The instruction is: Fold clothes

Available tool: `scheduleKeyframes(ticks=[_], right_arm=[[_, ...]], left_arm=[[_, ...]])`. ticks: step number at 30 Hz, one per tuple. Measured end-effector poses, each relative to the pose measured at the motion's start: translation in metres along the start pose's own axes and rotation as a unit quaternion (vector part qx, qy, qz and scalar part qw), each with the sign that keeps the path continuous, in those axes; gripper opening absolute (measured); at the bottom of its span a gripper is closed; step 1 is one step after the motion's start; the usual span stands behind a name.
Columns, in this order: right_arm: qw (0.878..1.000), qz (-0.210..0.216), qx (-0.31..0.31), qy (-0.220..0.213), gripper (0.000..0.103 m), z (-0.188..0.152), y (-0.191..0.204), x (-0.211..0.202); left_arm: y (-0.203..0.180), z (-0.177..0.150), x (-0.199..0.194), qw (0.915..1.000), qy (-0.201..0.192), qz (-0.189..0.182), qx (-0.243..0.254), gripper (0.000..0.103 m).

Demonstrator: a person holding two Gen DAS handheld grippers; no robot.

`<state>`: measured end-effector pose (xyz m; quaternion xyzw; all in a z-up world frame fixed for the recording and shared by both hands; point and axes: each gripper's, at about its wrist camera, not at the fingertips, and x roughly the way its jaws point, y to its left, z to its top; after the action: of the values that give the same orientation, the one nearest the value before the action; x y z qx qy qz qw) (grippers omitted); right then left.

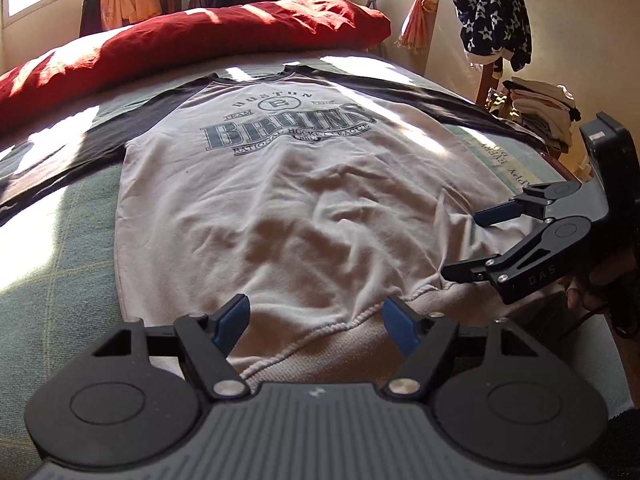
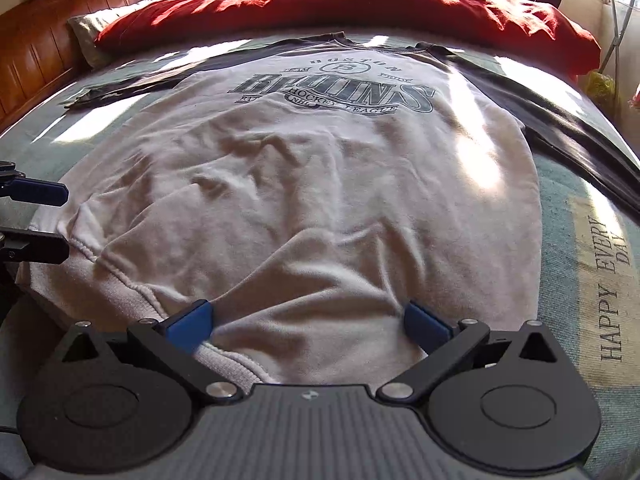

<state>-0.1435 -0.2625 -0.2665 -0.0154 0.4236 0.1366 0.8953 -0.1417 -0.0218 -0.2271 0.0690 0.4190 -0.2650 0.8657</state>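
Bed (image 1: 60, 240): holds one sweatshirt (image 1: 280, 184), spread flat, print up, red duvet (image 1: 200, 40) beyond. Left gripper (image 1: 316, 320): fingers apart over the hem's left part. Right gripper (image 2: 308, 320): fingers apart over its right part.

Both wrist cameras sit low and close over the hem of the shirt (image 1: 288, 184), facing 12 o'clock toward the red pillow (image 2: 360, 4), left view catching the right gripper (image 1: 466, 244) at 3 o'clock, right view showing the left gripper (image 2: 60, 220) at 9, sharing shirt and bed (image 2: 580, 280).
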Motion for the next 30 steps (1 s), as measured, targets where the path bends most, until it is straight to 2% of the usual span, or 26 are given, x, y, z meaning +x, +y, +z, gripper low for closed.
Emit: scheduleKeyframes(ticks=[2, 7, 13, 16, 18, 20, 22, 24, 26, 30], right_arm=[[1.0, -0.005, -0.011, -0.006, 0.103, -0.003, 0.002, 0.0], [1.0, 0.007, -0.014, -0.023, 0.103, -0.01, -0.002, -0.006], [0.999, 0.024, 0.015, -0.035, 0.103, -0.023, -0.015, -0.027], [0.998, 0.028, 0.036, -0.045, 0.103, -0.023, -0.015, -0.045], [0.996, 0.048, 0.044, -0.063, 0.103, -0.019, -0.011, -0.052], [0.994, 0.067, 0.047, -0.069, 0.103, -0.014, -0.007, -0.053], [0.995, 0.068, 0.038, -0.058, 0.103, -0.013, 0.002, -0.045], [0.997, 0.058, 0.032, -0.038, 0.103, -0.019, 0.005, -0.035], [0.998, 0.046, 0.029, -0.02, 0.103, -0.027, 0.007, -0.026], [0.999, 0.037, -0.001, -0.035, 0.103, -0.044, 0.009, -0.028]], left_arm=[[-0.001, 0.001, 0.005, 1.0, 0.0, -0.003, -0.003, 0.074], [0.008, -0.023, -0.003, 0.9996, -0.006, 0.005, -0.028, 0.075], [0.011, -0.021, -0.02, 0.999, 0.002, 0.041, -0.019, 0.074], [0.002, -0.003, -0.028, 0.9992, -0.023, 0.032, 0.002, 0.075], [-0.005, 0.01, -0.028, 0.9987, -0.041, 0.024, 0.016, 0.075], [-0.01, 0.019, -0.018, 0.9987, -0.044, 0.013, 0.021, 0.075], [-0.012, 0.022, -0.002, 0.9994, -0.031, 0.003, 0.013, 0.075], [-0.012, 0.014, 0.013, 1.0, -0.008, -0.002, 0.003, 0.075], [-0.011, -0.001, 0.016, 1.0, -0.004, -0.004, -0.005, 0.075], [-0.014, -0.025, -0.001, 0.9999, -0.002, -0.012, 0.008, 0.077]])
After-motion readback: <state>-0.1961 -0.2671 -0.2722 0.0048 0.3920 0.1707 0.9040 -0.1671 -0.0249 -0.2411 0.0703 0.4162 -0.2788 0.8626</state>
